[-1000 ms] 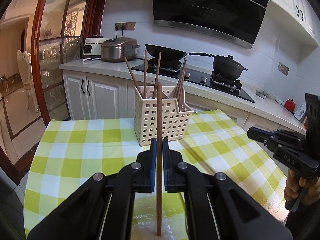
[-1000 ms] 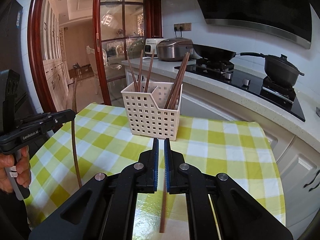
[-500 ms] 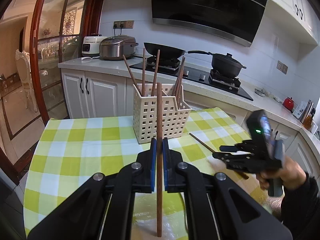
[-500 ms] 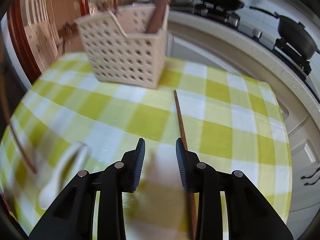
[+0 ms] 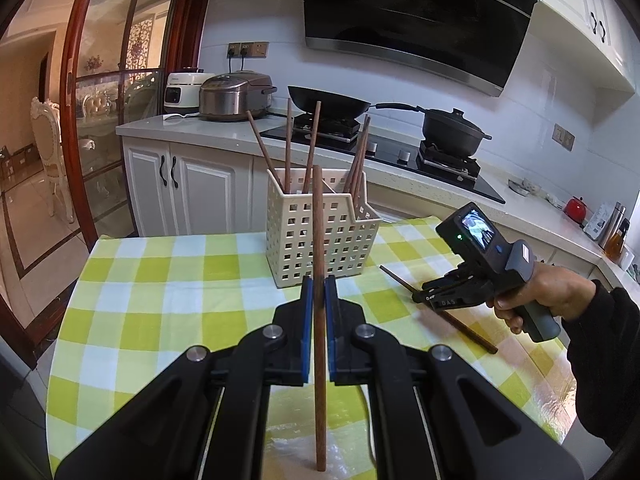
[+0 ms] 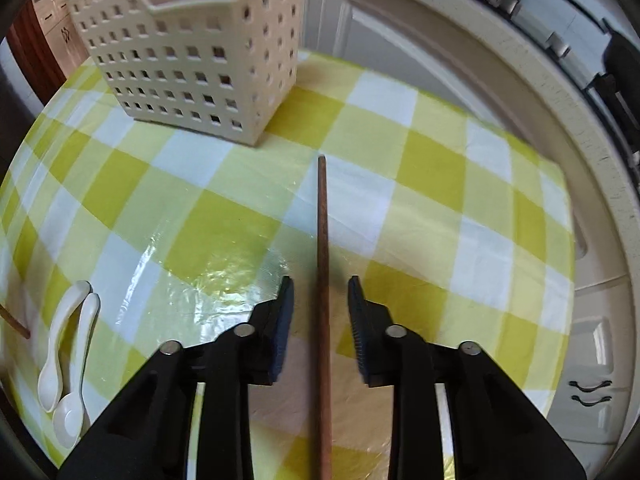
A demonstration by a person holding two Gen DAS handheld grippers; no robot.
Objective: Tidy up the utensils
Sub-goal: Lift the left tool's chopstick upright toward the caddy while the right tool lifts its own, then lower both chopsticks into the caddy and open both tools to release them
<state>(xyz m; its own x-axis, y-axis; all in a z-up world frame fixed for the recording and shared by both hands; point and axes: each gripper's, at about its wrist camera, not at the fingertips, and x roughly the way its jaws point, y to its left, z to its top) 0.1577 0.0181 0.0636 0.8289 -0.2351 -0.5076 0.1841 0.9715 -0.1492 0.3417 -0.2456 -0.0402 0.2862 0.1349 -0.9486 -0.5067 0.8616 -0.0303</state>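
Note:
My left gripper (image 5: 319,285) is shut on a brown chopstick (image 5: 319,240) and holds it upright above the table, short of the cream slotted utensil basket (image 5: 320,236), which holds several chopsticks. My right gripper (image 6: 320,292) is open and low over the checked cloth, its jaws on either side of a second chopstick (image 6: 322,240) that lies flat. In the left wrist view the right gripper (image 5: 418,295) sits on that lying chopstick (image 5: 468,330). The basket (image 6: 192,60) stands just beyond it.
Two white spoons (image 6: 68,360) lie on the yellow-checked tablecloth (image 6: 420,168) at the left, near the tip of the held chopstick (image 6: 16,326). A counter with a hob, pots (image 5: 454,128) and a rice cooker (image 5: 236,96) runs behind the table.
My right gripper has opened, tipped down and dropped to the table around the lying chopstick. My left gripper still holds its chopstick upright, almost unmoved.

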